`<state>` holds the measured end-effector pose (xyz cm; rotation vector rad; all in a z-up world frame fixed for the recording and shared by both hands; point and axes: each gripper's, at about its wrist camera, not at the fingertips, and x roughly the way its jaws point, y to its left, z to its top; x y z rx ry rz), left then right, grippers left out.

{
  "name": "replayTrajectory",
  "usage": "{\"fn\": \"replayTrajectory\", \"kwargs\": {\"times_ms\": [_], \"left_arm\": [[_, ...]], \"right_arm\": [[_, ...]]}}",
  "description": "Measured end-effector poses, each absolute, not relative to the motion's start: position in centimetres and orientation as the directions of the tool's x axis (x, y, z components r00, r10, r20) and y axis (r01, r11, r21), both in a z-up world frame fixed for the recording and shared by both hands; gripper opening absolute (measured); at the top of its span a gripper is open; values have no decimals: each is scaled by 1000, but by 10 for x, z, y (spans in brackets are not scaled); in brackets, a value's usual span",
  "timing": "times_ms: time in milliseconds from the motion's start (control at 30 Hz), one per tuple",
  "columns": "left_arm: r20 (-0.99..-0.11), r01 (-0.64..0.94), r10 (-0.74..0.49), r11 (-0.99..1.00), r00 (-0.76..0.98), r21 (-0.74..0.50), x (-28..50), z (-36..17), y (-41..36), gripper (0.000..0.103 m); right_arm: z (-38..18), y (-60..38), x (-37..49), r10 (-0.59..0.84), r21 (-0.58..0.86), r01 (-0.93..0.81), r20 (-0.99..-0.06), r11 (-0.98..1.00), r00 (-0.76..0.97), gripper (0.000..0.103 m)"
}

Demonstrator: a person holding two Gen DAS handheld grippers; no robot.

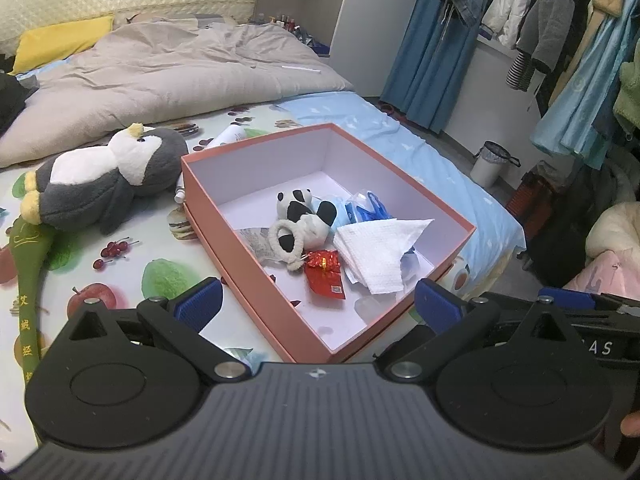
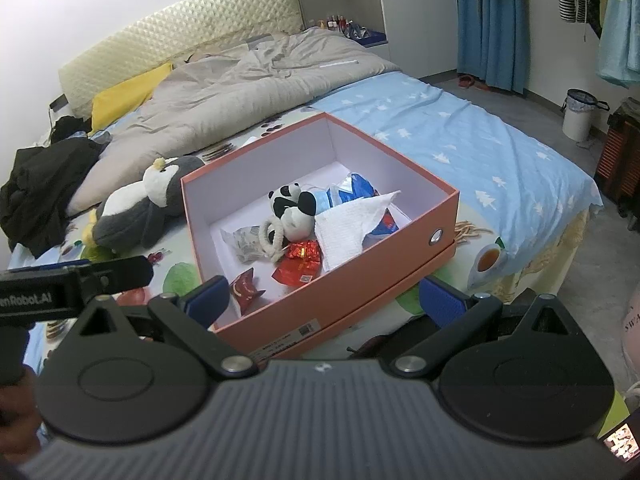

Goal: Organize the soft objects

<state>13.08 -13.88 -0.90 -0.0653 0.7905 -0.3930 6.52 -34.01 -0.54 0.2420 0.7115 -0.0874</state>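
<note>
Two hand-held grippers, left hand-held gripper and right hand-held gripper, hang wide open and empty over the bed. An orange box holds a panda plush; a penguin plush lies at its 9 o'clock, touching the box wall.

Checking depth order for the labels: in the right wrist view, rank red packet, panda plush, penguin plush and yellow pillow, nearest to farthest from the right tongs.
1. Red packet, at the box's near corner, just ahead of the right tongs.
2. Panda plush, middle of the box.
3. Penguin plush, outside the box, left.
4. Yellow pillow, far left by the headboard.
</note>
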Motion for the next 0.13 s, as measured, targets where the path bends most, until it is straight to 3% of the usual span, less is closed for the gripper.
{"fn": "replayTrajectory", "kwargs": {"times_ms": [133], "left_arm": [[-680, 320, -367, 926, 635, -201, 132, -9, -139, 103]], "right_arm": [[-7, -339, 66, 3, 189, 162, -658, 968, 753, 103]]}}
